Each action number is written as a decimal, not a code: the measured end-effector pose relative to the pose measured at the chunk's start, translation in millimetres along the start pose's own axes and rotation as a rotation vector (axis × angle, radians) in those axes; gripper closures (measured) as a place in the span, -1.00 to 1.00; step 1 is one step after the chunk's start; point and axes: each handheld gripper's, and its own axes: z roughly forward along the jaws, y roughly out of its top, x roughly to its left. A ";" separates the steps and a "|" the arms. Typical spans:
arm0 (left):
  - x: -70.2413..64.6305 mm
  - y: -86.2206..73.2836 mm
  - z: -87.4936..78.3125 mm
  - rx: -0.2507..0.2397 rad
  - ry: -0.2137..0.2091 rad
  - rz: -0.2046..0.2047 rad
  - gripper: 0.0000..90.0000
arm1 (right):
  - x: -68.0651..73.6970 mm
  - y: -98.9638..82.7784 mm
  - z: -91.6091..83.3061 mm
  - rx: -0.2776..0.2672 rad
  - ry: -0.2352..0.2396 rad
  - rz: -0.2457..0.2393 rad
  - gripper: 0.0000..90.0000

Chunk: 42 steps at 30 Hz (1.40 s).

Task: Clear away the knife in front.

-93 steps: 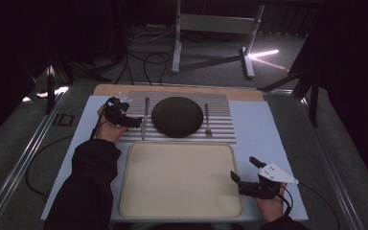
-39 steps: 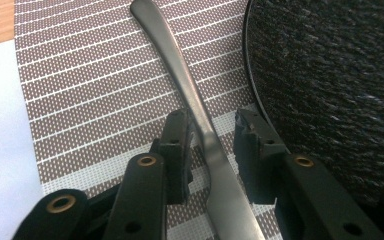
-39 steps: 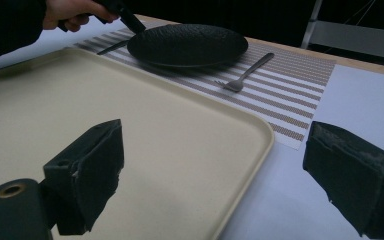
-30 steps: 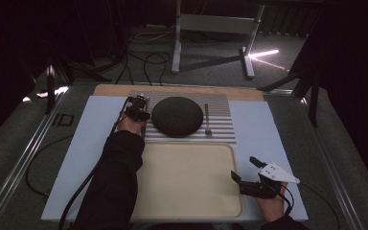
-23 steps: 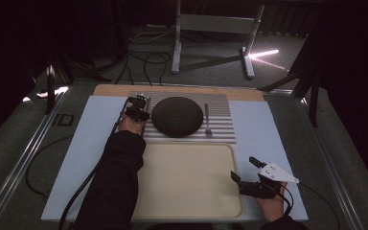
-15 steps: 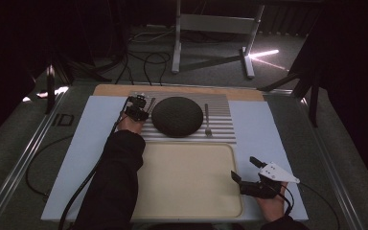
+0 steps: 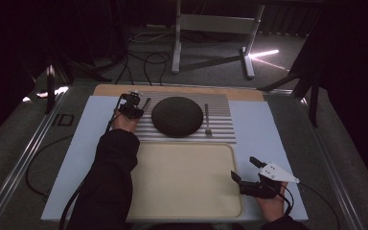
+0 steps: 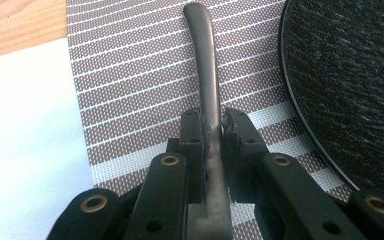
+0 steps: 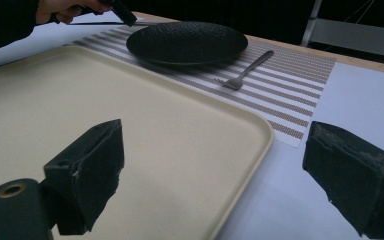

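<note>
Left gripper view, knife handle [image 8: 206, 80] clamped between left claw [image 8: 211, 131] pads, striped placemat [image 8: 130, 85] beneath

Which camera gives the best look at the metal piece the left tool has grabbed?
The left gripper view: the utensil handle runs up the middle, pinched between the left gripper's black jaws over the striped placemat. The high view shows it as a thin sliver beside the dark plate. The right gripper view shows a faint dark line.

The bench [image 7: 287, 103] carries a pale blue sheet [image 7: 258, 129]. On this sheet lie a striped placemat [image 7: 220, 122] at the far side and a cream tray [image 7: 187, 179] just beside it, nearer to the person.
</note>
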 end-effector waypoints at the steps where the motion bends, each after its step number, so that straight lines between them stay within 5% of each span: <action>1: 0.9 -1.2 0.1 -0.003 -0.002 -0.009 0.80 | 0.0 0.0 0.1 0.000 0.000 0.000 -0.79; 22: 8.5 -19.4 -32.2 -0.076 -0.017 -0.083 0.80 | 0.2 -0.4 -0.1 0.002 -0.002 0.000 -0.79; 34: -9.3 -45.6 -48.1 -0.102 -0.030 -0.114 0.80 | 0.7 -0.5 0.0 0.002 -0.001 -0.002 -0.79; 42: -24.9 -60.8 -66.4 -0.153 -0.043 -0.071 0.80 | 1.3 -0.4 0.2 0.004 -0.004 -0.003 -0.79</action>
